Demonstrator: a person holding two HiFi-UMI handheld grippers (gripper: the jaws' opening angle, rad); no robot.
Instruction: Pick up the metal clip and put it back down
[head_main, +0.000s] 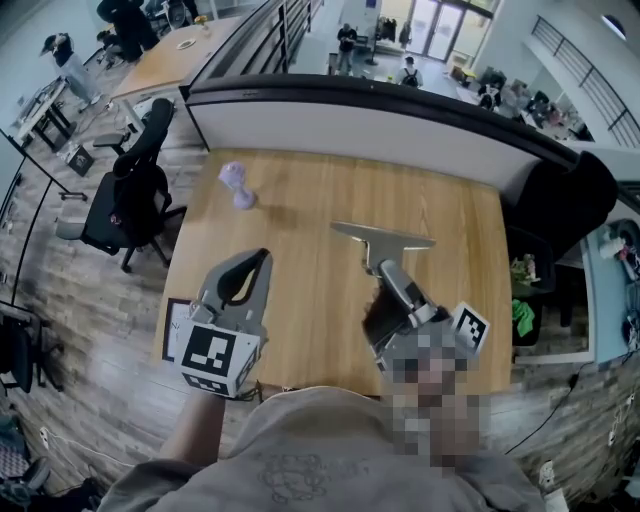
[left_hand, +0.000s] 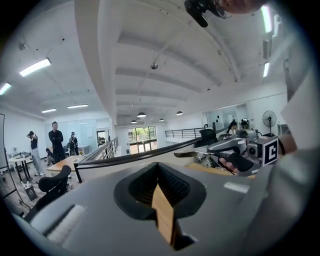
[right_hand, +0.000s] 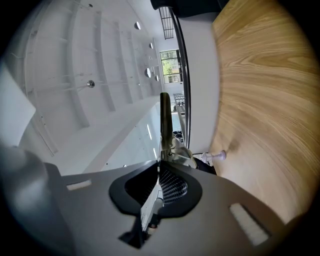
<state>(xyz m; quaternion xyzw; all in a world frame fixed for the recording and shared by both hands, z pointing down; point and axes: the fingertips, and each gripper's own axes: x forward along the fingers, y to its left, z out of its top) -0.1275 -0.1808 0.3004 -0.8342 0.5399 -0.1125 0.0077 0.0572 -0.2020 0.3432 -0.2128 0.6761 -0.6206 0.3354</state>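
The metal clip (head_main: 385, 240), a silver clamp with a wide flat bar across its far end, hangs above the wooden table (head_main: 310, 200), and my right gripper (head_main: 386, 268) is shut on its near end. In the right gripper view the clip (right_hand: 164, 122) sticks straight out past the closed jaws of my right gripper (right_hand: 161, 163). My left gripper (head_main: 263, 257) is raised at the lower left, shut with nothing in it. In the left gripper view its jaws meet at the tip of my left gripper (left_hand: 158, 166), with the clip (left_hand: 192, 154) off to the right.
A small purple hourglass-shaped object (head_main: 238, 186) stands on the table's far left part. A white partition with a dark rail (head_main: 350, 120) borders the table's far edge. A black office chair (head_main: 135, 195) stands left of the table. People are in the background office.
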